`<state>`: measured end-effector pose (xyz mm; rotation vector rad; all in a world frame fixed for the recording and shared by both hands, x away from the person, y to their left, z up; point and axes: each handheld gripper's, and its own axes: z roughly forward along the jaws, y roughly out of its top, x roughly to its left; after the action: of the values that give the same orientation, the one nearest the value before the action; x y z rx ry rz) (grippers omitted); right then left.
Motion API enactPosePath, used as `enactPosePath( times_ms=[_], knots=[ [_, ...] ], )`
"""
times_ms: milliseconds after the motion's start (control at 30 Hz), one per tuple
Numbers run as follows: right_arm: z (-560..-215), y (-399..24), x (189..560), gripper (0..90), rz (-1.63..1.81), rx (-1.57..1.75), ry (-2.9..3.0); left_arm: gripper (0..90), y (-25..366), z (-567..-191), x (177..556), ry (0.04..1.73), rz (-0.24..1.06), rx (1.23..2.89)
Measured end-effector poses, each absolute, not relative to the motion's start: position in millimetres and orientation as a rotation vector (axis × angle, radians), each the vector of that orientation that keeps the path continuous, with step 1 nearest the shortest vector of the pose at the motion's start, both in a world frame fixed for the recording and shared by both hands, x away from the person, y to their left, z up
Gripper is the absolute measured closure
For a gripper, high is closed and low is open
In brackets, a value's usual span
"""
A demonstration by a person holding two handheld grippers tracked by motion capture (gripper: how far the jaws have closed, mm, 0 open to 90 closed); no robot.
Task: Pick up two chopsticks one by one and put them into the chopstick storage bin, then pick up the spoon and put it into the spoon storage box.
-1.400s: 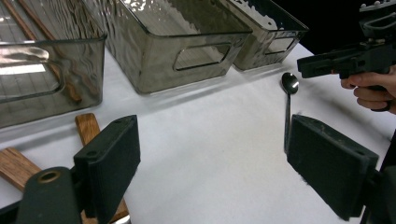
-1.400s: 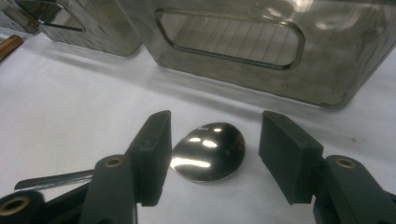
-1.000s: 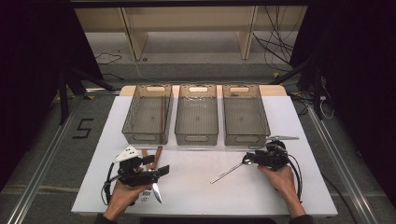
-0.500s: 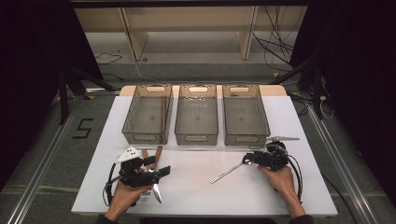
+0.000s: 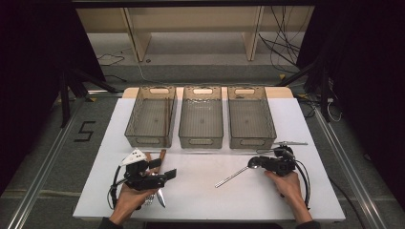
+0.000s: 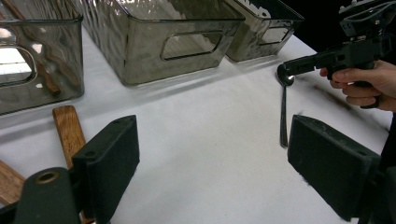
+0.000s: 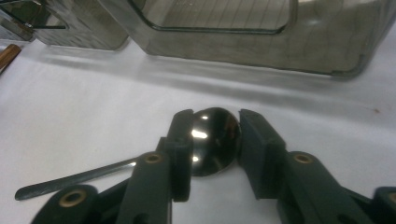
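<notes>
The right claw has just been closing, and its jaws now stand on either side of the spoon's bowl, flanking it closely. The left pad touches the rim; on the right a sliver of gap may remain, so the grip looks nearly made rather than firm. The spoon lies flat on the bench, right of centre, its handle running away toward the person's left. Both hands rest where they were a second ago. My reading is that the pick-up is at the pinch stage, with lifting and sorting into a bin still ahead.

The left claw hangs wide open and holds nothing, low over the bench near a few wooden-handled utensils at the front left.

The bench is covered in plain white. Farther back stand three smoky see-through bins in a row; the left one already holds what looks like a wooden-handled piece. Beyond them are a pale shelf frame, loose cables on the floor, and dark surroundings.
</notes>
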<state>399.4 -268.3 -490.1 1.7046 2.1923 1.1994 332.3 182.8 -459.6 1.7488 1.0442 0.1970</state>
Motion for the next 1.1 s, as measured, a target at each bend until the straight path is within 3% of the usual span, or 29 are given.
enactPosePath(
  times_ms=[367,1100],
  knots=[
    [-490.2,-271.6,396.0,83.6,1.263,1.752,2.162,16.6,182.2,-460.0,333.0,1.052,0.198,1.747],
    [-457.5,-277.8,382.4,89.8,1.544,1.692,2.077,16.6,180.0,-461.0,334.9,1.045,0.195,1.760]
  ],
)
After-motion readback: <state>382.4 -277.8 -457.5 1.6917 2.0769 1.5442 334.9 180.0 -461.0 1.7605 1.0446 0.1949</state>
